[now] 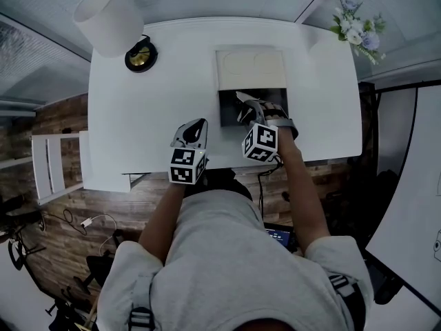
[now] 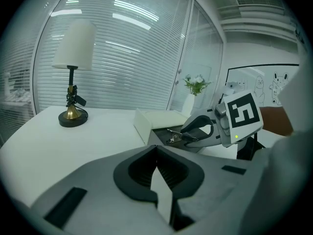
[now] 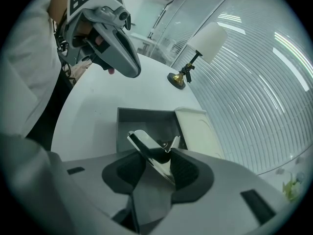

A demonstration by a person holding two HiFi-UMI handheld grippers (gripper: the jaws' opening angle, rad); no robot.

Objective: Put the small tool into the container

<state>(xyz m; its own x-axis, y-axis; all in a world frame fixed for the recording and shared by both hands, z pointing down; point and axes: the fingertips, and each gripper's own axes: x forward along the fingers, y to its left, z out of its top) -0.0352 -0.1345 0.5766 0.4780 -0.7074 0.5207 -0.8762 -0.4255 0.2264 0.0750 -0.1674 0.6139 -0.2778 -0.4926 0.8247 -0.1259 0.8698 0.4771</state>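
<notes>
The right gripper (image 3: 157,163) is clamped on the small metal tool (image 3: 146,143), above the dark open container (image 3: 142,124). The left gripper (image 2: 157,156) hangs to its left, jaws together and empty.

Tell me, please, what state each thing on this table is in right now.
right gripper: shut on the small tool.
small tool: held over the container, not yet released.
container: open.
lid: swung back, lying flat behind the container.
left gripper: shut, nothing in it.
lamp: upright, seems unlit.
</notes>
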